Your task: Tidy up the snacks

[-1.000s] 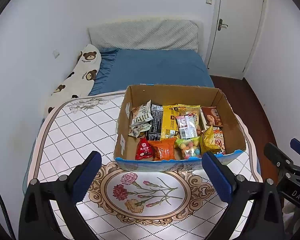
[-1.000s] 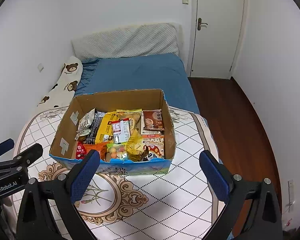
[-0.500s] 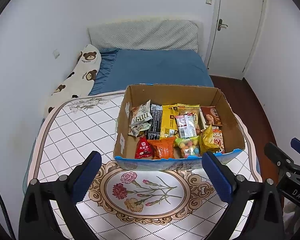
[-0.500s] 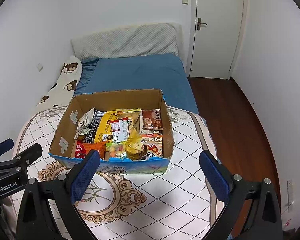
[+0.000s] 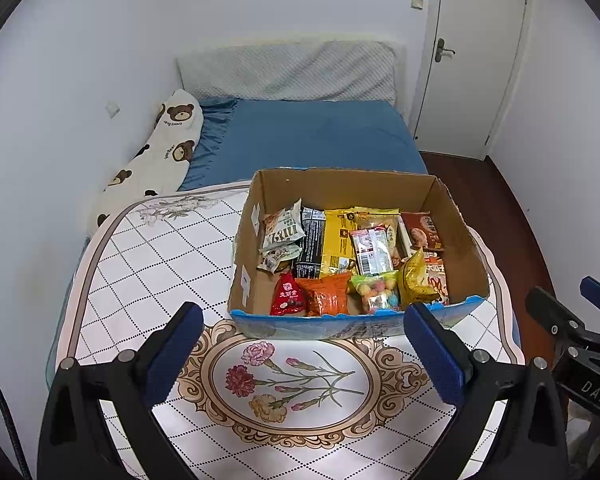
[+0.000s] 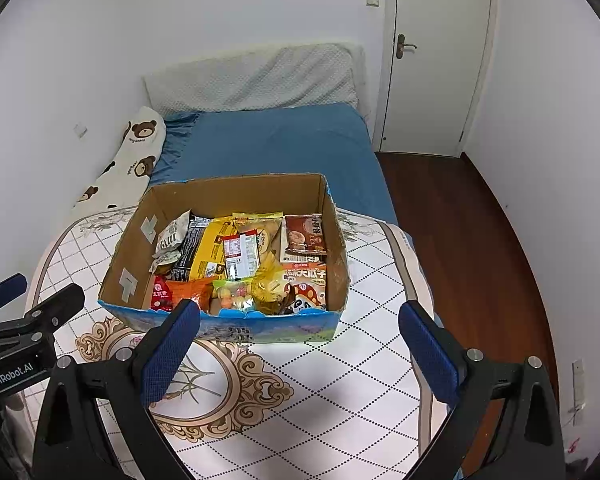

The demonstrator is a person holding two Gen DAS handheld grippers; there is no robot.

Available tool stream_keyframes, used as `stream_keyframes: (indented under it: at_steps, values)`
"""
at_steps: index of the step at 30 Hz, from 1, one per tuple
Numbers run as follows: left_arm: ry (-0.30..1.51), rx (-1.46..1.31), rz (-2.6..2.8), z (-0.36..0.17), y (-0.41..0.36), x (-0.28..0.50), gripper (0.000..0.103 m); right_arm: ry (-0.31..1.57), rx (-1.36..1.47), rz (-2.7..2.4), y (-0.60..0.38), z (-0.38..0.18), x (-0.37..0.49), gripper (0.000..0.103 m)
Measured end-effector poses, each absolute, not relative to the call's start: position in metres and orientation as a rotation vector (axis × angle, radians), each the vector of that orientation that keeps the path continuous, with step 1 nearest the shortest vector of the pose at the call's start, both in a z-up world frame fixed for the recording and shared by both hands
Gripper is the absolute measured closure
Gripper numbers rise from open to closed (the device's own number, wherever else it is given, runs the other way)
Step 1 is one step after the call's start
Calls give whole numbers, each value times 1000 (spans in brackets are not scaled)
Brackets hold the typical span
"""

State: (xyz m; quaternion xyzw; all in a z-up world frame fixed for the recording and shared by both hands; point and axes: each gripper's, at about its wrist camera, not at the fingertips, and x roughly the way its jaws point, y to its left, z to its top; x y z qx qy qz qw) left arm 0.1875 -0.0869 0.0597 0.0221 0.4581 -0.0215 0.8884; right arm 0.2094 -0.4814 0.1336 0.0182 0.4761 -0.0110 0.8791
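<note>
You are holding both grippers over the near end of the table (image 5: 148, 264), and neither one is gripping anything. The left gripper (image 5: 300, 356) is standing with its two blue tongs wide apart, and the right gripper (image 6: 300, 354) is doing the same. The snacks (image 5: 352, 256) are all sitting inside the cardboard box (image 5: 460, 236), which is resting on the far right part of the flowery tablecloth, close to the blue bed (image 5: 312, 136). No packet is lying out on the cloth. The bags are looking bright and crinkly: a red one (image 5: 287, 295), an orange one (image 5: 327, 294) and a clear bag of colourful sweets (image 5: 376, 294) are standing along the near wall, and a long yellow packet (image 5: 338, 246), a black one (image 5: 312, 246) and a brown one (image 5: 425, 231) are leaning farther back. They are lying packed close, some on top of others. This could be the snacks already tidied into the box, or a full box waiting to be sorted, and I cannot tell which. Any reach in is calling for open tongs coming down over the low near wall, and a soft squeeze, because the bags are thin and slippery.
</note>
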Motion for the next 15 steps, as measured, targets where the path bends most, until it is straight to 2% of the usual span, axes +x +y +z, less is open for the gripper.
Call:
stream_keyframes:
  at_steps: [15]
  values:
    - [960,52,-54,58,-89,187,0,997,39,-25,-482,134,210,1]
